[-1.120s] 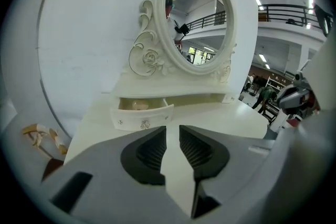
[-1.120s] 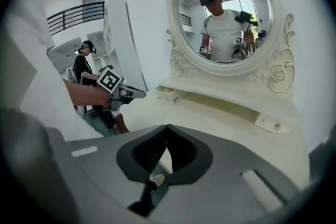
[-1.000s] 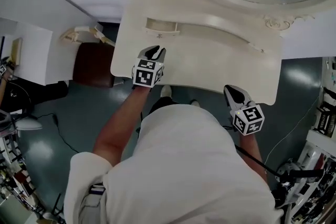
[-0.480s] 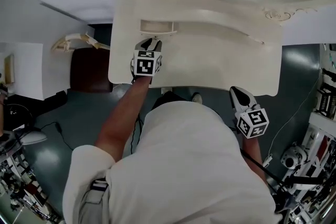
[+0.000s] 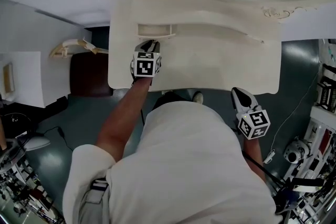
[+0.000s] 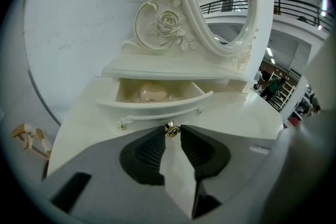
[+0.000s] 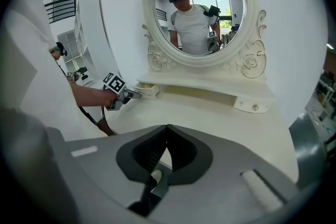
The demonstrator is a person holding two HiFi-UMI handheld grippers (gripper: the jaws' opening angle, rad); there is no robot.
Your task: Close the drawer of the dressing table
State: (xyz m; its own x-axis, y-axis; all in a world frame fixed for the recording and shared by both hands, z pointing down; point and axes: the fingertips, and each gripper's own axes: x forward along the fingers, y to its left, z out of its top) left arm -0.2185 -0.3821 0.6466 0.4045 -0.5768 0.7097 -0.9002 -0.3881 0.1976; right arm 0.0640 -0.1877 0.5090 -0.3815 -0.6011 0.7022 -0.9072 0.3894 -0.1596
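The cream dressing table (image 5: 210,63) has its small left drawer (image 6: 157,105) pulled out, with a pale pink item (image 6: 152,94) inside. The drawer (image 5: 156,31) shows just ahead of my left gripper (image 5: 149,45). In the left gripper view my left gripper (image 6: 170,131) has the drawer's gold knob (image 6: 170,128) between its tips; the jaws are closing and both tips touch it. My right gripper (image 5: 237,93) hovers off the table's front right edge. Its jaws (image 7: 168,127) are shut with nothing between them. The right gripper view shows the left gripper (image 7: 134,94) at the drawer (image 7: 148,91).
An oval mirror (image 6: 220,2) in a carved frame stands behind the drawer shelf. A matching right drawer (image 7: 253,105) sits pushed in. A brown stool (image 5: 89,72) stands left of the table. Cables and equipment lie on the floor at both sides.
My left gripper has moved forward across the tabletop from near the front edge up to the open drawer. The right gripper has stayed by the table's front right edge.
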